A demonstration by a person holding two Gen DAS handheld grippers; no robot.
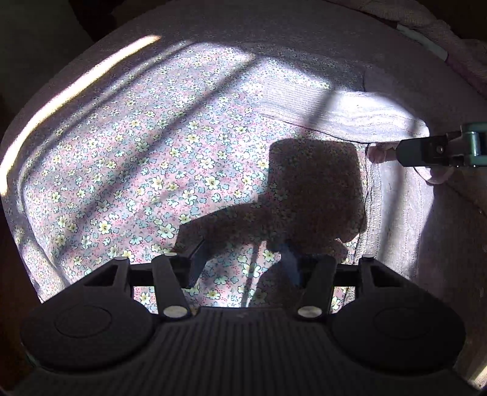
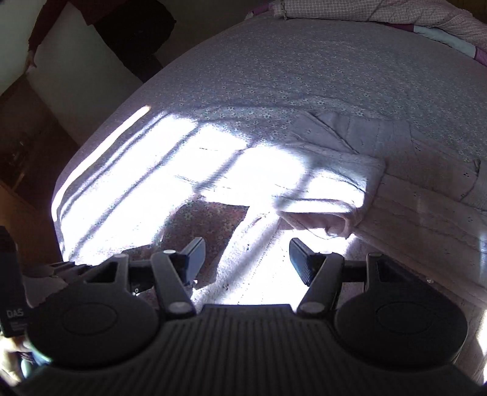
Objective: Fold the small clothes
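Work surface: a bed with a floral sheet (image 1: 127,158), crossed by hard sunlight and shadow bars. Left gripper (image 1: 243,271) hangs over the sheet, jaws apart, empty. Right gripper (image 2: 246,259) likewise stands open, empty, over the pink knit garment (image 2: 395,219) lying partly folded. Only the right wrist view shows a pale wall (image 2: 82,91) and bedding (image 2: 426,21) at the far edge.

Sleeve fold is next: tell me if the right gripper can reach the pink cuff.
Probably yes: the right gripper hangs open and empty just short of the cuff, which lies uncovered on the pink garment.
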